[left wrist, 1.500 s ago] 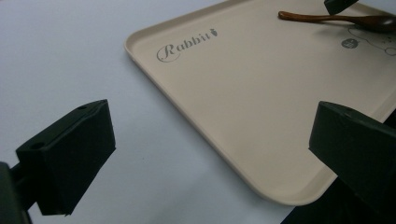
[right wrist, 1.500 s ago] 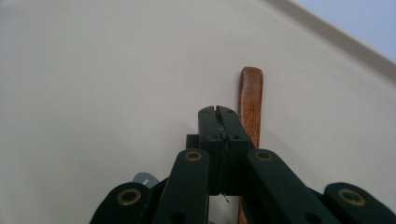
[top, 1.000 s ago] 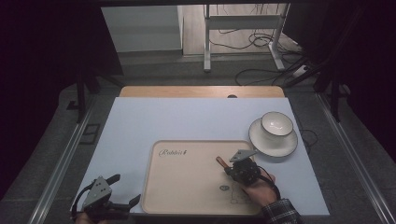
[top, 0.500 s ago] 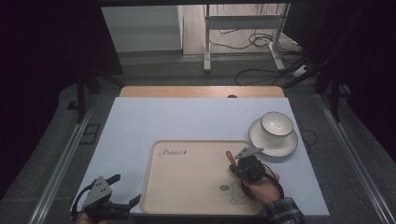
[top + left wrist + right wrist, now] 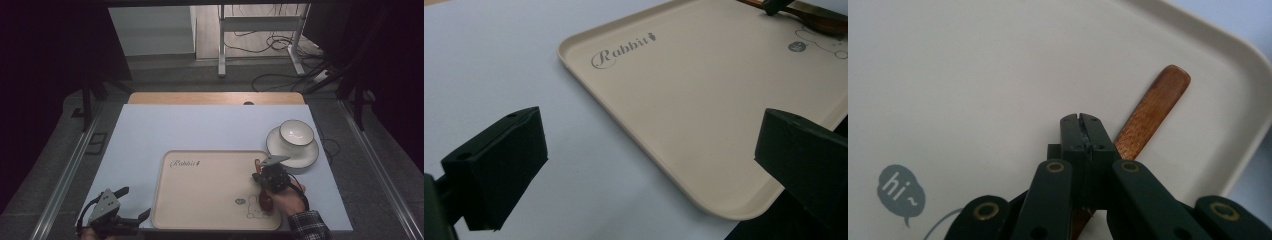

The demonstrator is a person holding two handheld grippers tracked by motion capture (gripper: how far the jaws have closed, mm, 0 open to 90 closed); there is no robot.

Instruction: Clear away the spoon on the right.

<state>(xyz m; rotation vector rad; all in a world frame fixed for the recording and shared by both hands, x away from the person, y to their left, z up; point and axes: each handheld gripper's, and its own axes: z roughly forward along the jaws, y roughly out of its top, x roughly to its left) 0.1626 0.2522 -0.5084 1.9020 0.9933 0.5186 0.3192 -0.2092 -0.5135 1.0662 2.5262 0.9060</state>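
Currently the left gripper point(image 5: 131, 216) hovers off the tray's point(image 5: 200, 220) near-left corner, at the near edge of the bench point(image 5: 200, 127); jaws spread wide, nothing between them, touching nothing. Risk, judged: it drifts into the tray rim and shifts the tray. Wooden spoon point(image 5: 1153, 110) lies on the tray beside its right rim. Right gripper point(image 5: 1082, 120) is clenched tight, jaws meeting, tips just over the handle; cannot tell whether they pinch it. Risk, judged: closed tips skid along the handle, knocking the spoon toward the bowl point(image 5: 295, 132) and plate point(image 5: 300, 155).
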